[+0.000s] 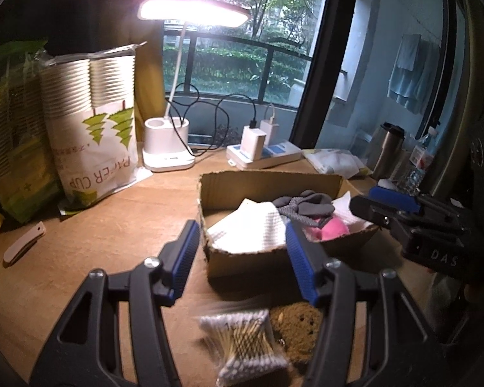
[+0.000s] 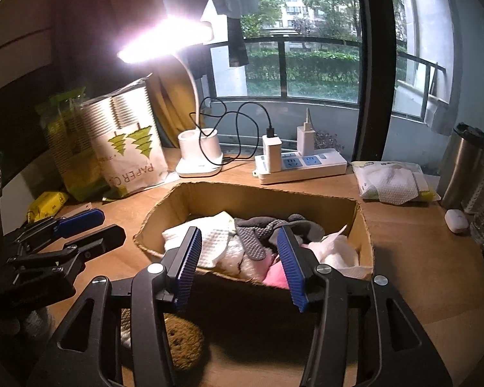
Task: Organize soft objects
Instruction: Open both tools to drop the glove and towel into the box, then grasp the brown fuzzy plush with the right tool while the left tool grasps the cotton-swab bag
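Left gripper (image 1: 242,258): held wide open with nothing between the jaws, above the near edge of the tabletop (image 1: 96,242).
Right gripper (image 2: 240,264): spread equally wide and empty, poised over the near wall of the box (image 2: 258,193).
Swabs (image 1: 242,338): a blurred bag seen below the left gripper, just left of the sponge (image 1: 298,329).
Sponge: brown, pitted, lying in front of the box at the near edge.
Box: open cardboard, mid-tabletop; a white cloth (image 2: 209,235), grey glove (image 2: 267,229), pink item (image 2: 276,274) and tissue (image 2: 338,251) are piled inside.
Writing: "PAPER CUP" is read upside down on the cup bag (image 1: 96,135) at the far left; "DAS" is seen on the right gripper's body in the left view.
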The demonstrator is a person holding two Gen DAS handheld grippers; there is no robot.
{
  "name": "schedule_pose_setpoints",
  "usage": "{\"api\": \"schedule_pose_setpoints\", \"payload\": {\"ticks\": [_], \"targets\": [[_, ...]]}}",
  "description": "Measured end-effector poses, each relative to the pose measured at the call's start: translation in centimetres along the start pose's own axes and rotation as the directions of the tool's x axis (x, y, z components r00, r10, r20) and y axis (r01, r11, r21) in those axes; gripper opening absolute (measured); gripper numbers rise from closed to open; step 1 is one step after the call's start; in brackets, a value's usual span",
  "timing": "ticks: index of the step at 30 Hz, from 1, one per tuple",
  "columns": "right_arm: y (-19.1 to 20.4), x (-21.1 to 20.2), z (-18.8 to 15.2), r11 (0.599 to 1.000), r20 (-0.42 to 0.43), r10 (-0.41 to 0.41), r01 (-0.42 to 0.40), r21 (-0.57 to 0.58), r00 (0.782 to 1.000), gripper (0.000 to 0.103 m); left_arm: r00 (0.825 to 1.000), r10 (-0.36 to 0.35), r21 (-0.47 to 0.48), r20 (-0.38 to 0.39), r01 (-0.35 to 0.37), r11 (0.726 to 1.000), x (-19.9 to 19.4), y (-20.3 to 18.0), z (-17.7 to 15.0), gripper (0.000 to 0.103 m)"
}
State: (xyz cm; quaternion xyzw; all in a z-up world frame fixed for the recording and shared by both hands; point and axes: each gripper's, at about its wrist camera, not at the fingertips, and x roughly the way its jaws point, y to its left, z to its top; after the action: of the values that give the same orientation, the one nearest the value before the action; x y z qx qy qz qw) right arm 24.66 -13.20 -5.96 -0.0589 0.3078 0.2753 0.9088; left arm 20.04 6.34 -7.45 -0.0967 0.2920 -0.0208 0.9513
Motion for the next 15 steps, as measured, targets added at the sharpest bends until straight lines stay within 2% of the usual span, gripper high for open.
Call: {"api": "schedule_pose_setpoints", "payload": {"ticks": [15], "targets": [[2.6,-1.2,-1.6,1.000,-0.004,0.013,-0.013,-0.026,1.000,0.052,1.000,0.011,-0.026,0.008,-0.011,1.000,-2.5,1.7,-2.1,0.057]]}}
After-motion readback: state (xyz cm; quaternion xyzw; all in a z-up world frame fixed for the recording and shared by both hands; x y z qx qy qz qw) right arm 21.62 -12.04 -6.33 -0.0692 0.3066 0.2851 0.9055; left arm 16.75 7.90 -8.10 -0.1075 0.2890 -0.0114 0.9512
